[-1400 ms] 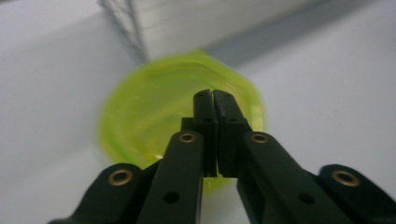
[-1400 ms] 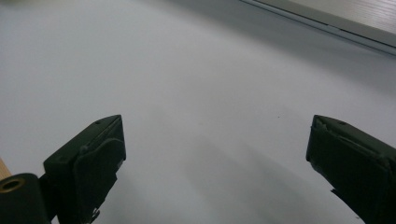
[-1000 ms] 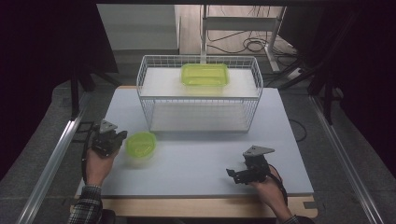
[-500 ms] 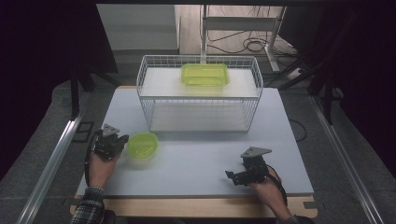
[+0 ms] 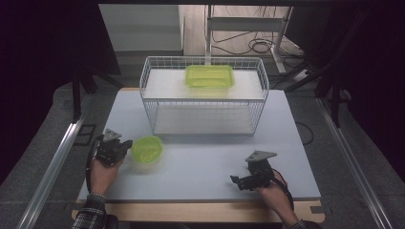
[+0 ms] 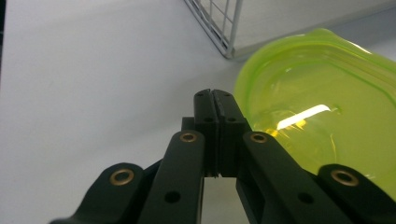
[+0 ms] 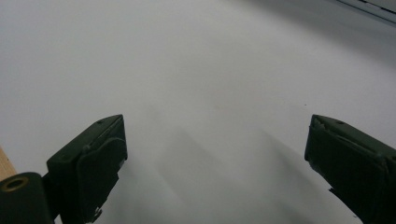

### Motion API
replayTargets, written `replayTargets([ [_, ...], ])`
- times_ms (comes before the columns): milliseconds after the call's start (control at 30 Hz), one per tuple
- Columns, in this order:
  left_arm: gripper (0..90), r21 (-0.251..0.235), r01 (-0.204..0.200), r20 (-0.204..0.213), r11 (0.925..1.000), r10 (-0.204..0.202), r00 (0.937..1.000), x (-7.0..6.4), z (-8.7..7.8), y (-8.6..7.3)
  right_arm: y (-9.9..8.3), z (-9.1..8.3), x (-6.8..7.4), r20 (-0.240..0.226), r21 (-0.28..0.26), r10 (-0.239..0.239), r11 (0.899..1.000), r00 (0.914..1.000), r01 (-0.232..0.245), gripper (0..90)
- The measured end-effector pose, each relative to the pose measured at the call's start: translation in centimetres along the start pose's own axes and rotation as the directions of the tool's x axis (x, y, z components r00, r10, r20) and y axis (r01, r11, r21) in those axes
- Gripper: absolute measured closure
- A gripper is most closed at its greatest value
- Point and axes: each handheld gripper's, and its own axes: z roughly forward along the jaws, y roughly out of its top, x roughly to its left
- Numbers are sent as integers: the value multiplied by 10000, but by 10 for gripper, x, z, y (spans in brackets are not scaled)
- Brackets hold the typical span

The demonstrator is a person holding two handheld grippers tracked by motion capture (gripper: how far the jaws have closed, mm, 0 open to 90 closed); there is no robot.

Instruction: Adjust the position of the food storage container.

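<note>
The round green container (image 5: 147,150) sits on the surface (image 5: 205,162) just beside the tip of the left hand-held gripper (image 5: 125,145), whose jaws are pressed together on nothing. It looks like thin translucent plastic: probably light, a little flexible and glossy enough to slide when nudged. The raised rim (image 6: 261,70) nearest the jaws seems the best hold. The right hand-held gripper (image 5: 235,181) rests well apart, jaws spread wide

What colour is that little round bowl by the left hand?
The bowl is a see-through yellow-green. It shows best in the left gripper view.
</note>
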Motion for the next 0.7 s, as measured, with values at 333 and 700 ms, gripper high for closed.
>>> replayTargets([
  [333, 897, -39, -269, 349, 9996, 270, 9990, -20, 5, 4, 0, 1, 1, 7, 27, -65, 10000, 10000, 65, 57],
  [700, 894, -87, -894, 1231, 9960, 897, 9883, -64, 17, 14, 0, 0, 0, 1, 0, -14, 10000, 10000, 14, 57],
])
